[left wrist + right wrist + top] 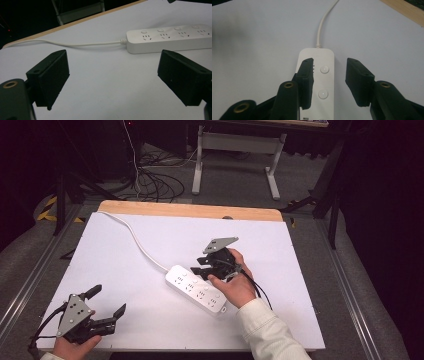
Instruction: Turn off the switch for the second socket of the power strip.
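A white power strip (197, 290) with several sockets and round buttons lies diagonally on the white tabletop (280, 250). Its white cable (135, 237) runs off to the far left corner. My right gripper (202, 265) hovers over the strip's cable end, jaws apart. In the right gripper view the power strip (319, 75) lies under my right gripper (329, 61): one jaw overlaps the strip's left side and the other stands just off its right edge, with nothing gripped. My left gripper (107, 300) rests at the near left corner, wide open and empty. From the left gripper view (112, 60) the power strip (170, 40) lies farther off.
A wooden strip (190, 210) borders the table's far edge. Beyond it stand a white metal frame (235, 150) and loose cables (155, 180) on the floor. Metal rails (350, 290) run along both sides of the table.
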A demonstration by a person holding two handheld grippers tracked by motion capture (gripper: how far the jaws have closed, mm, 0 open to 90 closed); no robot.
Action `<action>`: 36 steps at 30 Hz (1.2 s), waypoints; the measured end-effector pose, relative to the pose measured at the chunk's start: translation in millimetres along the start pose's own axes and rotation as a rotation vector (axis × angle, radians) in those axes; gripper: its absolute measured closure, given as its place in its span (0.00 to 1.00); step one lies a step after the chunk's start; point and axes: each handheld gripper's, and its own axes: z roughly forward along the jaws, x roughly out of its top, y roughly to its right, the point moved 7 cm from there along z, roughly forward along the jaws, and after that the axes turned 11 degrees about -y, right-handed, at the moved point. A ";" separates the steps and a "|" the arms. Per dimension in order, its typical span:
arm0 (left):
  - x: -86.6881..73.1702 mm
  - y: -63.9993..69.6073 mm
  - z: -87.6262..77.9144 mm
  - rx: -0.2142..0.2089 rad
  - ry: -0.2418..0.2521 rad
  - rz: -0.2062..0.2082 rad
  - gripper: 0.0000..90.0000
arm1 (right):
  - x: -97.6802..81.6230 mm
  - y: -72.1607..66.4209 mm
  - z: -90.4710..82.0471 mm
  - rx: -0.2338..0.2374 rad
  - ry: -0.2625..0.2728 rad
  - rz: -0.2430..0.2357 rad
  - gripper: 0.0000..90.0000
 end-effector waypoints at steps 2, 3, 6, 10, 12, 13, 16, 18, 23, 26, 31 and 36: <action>0.0 -0.1 0.1 0.000 -0.001 0.000 0.12 | 1.4 1.0 3.8 0.001 0.000 0.007 0.65; 0.0 0.0 0.1 0.000 -0.001 0.000 0.12 | 2.0 1.2 5.5 0.004 -0.002 0.007 0.65; 0.0 0.0 0.3 -0.001 0.000 0.002 0.12 | 3.7 1.7 10.8 0.006 -0.003 0.007 0.65; -0.3 -0.1 0.8 0.002 -0.005 0.005 0.13 | 4.7 3.1 17.8 0.007 -0.008 0.013 0.65; -0.2 0.4 0.8 0.000 -0.004 0.001 0.12 | 5.0 3.4 21.0 0.009 -0.013 0.016 0.65; -0.2 -0.2 0.7 0.003 -0.004 0.006 0.12 | 5.2 3.3 21.8 0.011 -0.013 0.014 0.65; -0.2 0.3 0.8 0.000 -0.003 0.000 0.13 | 4.5 2.9 24.4 0.014 -0.026 0.019 0.69; -0.2 0.3 0.8 0.000 -0.004 0.001 0.13 | 2.9 2.0 25.6 0.026 -0.044 0.024 0.73; -0.3 0.4 1.6 0.003 -0.007 0.003 0.13 | -3.1 -0.9 29.1 0.030 -0.123 0.023 0.95; -0.3 0.3 1.7 0.004 -0.007 0.003 0.13 | -6.4 -1.6 33.5 0.031 -0.164 0.019 1.00; -0.3 0.5 1.7 0.004 -0.007 0.003 0.13 | -11.0 -0.8 39.8 0.030 -0.218 0.014 1.00; -0.3 0.5 1.7 0.003 -0.007 0.004 0.13 | -14.4 -1.0 44.5 0.023 -0.255 0.001 1.00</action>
